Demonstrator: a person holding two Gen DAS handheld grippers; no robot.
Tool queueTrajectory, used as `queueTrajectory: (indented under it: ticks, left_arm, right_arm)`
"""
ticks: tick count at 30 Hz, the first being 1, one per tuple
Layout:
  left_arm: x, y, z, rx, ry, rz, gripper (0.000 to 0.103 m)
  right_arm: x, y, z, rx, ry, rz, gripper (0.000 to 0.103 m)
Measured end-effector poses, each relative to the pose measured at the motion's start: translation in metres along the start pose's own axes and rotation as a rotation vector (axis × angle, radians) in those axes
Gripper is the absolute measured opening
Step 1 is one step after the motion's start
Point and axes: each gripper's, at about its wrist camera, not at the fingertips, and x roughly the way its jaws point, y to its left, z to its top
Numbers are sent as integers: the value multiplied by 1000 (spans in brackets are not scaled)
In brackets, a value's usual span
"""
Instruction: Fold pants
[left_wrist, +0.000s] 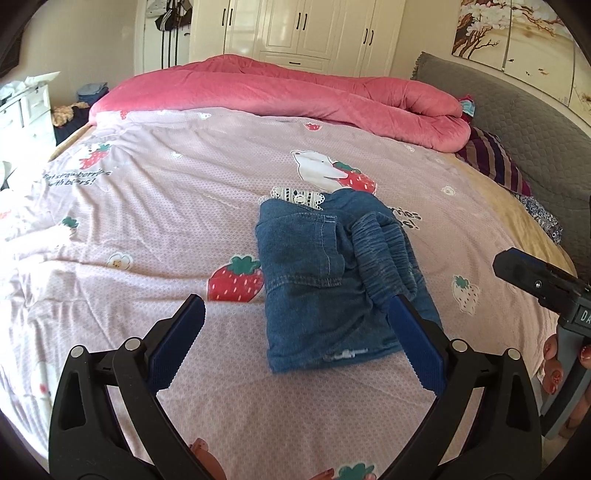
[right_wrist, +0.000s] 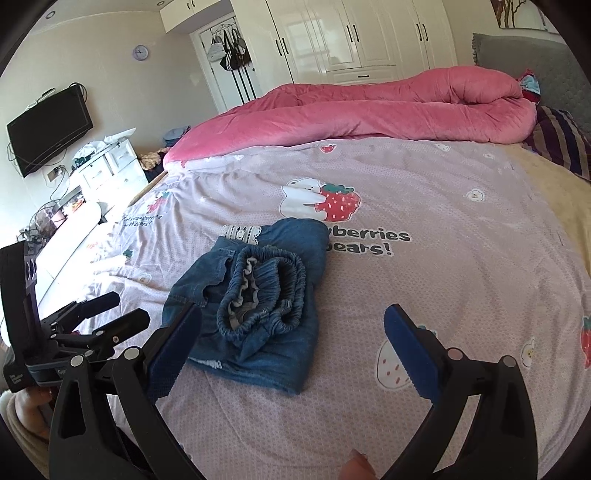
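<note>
Bedsheet (right_wrist: 461, 280) print reads "berries", "bears!" beside folded pants (right_wrist: 255, 310).

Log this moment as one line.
pants: folded bundle on bed sheet | left gripper: open, empty | right gripper: open, empty

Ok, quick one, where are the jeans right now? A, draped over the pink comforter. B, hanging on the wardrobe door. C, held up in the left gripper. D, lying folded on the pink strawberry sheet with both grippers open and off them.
D: the folded jeans lie on the strawberry sheet, with the left gripper and right gripper both open, gripping nothing.
</note>
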Motion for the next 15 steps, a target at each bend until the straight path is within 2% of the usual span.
queueTrajectory:
  ticks: [5, 15]
  left_arm:
    - [-14, 1, -15, -10, -14, 5, 93]
    - [-37, -1, -73, -22, -4, 32, 93]
  right_arm:
    - [-16, 9, -15, -42, -15, -18, 98]
    - [-39, 20, -56, -108, -36, -66, 98]
